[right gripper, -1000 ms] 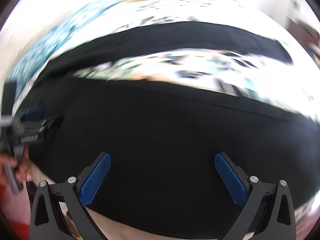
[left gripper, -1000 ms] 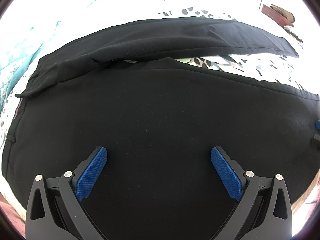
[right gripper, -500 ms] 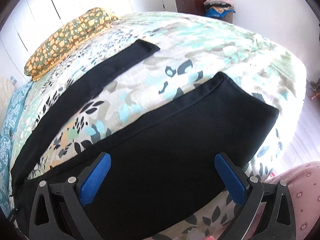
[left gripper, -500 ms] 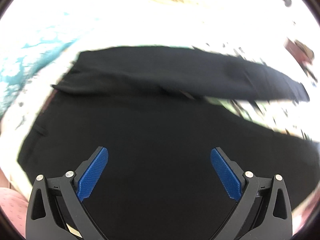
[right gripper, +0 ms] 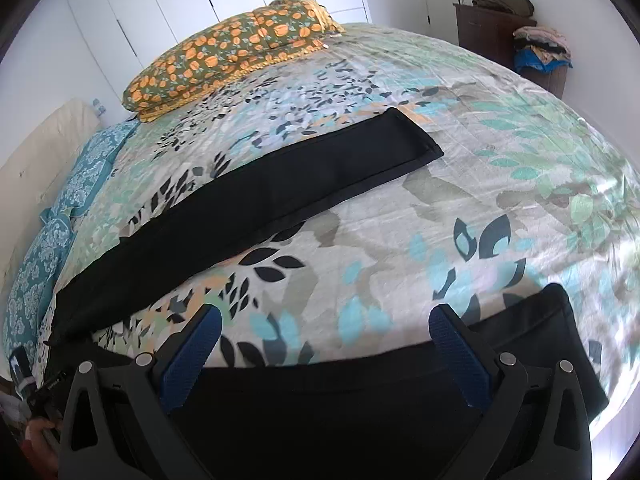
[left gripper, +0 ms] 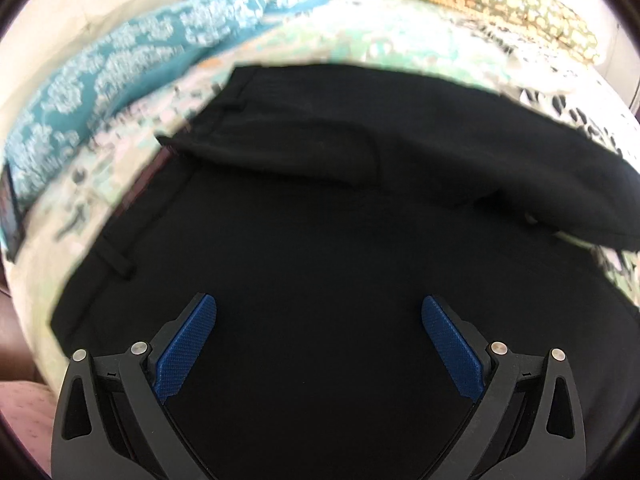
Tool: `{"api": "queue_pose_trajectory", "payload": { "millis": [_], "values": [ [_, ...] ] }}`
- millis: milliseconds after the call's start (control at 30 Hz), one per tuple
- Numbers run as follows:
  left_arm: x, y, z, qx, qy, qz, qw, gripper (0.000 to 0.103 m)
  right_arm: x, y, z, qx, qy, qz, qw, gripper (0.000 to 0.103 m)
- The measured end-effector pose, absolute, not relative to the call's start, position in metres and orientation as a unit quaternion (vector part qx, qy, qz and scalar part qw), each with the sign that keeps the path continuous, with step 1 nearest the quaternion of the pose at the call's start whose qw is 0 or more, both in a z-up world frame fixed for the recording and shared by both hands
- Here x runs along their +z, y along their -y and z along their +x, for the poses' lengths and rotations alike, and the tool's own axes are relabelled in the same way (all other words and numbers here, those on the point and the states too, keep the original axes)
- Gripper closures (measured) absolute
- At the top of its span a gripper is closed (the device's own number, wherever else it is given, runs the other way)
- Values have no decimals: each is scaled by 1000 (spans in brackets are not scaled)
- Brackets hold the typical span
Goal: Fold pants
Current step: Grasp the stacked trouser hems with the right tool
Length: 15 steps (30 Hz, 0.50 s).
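Change, left view: a second ago the left gripper (left gripper: 319, 334) looked across both legs of the pants (left gripper: 320, 216); now it faces the waistband (left gripper: 120, 236) end, with the teal pillow (left gripper: 132, 64) beyond it.
Change, right view: a second ago the right gripper (right gripper: 325, 342) hung over mid-leg cloth, with the other tool at the frame's left; now it looks over the near leg's hem (right gripper: 560, 320) toward the far leg (right gripper: 248, 208).
Meaning for the task: judged from this, each tool has gone to its own end of the near leg, ready to lift it over the far one; no fold is made yet.
Left gripper state: jaws spread wide, nothing between them, above black cloth.
Right gripper state: jaws spread wide, nothing pinched; near leg's edge just below the fingertips.
Pants, place: flat on the bed (right gripper: 500, 168), legs splayed in a V from the waistband, patterned sheet showing between them.
Edges: waistband edge lies left of the left gripper; the near leg's hem corner lies right of the right gripper, close to the bed's side.
Open room: bare sheet between the two legs and beyond the far leg's hem; orange pillow (right gripper: 228, 52) well apart from the pants.
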State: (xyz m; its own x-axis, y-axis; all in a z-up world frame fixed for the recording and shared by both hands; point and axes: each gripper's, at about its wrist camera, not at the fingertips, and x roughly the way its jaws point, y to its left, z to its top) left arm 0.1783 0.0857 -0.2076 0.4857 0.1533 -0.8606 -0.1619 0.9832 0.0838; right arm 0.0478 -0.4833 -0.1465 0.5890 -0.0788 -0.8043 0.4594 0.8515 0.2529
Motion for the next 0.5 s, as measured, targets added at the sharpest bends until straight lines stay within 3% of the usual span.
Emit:
{"api": "queue_pose_trajectory", "payload": {
  "millis": [300, 500],
  "values": [
    [-212, -80, 168, 111, -458, 0, 882, 0, -149, 654, 125, -204, -439, 283, 828, 0],
    [-215, -78, 169, 116, -453, 5, 884, 0, -170, 674, 226, -158, -502, 230, 819, 0]
  ]
}}
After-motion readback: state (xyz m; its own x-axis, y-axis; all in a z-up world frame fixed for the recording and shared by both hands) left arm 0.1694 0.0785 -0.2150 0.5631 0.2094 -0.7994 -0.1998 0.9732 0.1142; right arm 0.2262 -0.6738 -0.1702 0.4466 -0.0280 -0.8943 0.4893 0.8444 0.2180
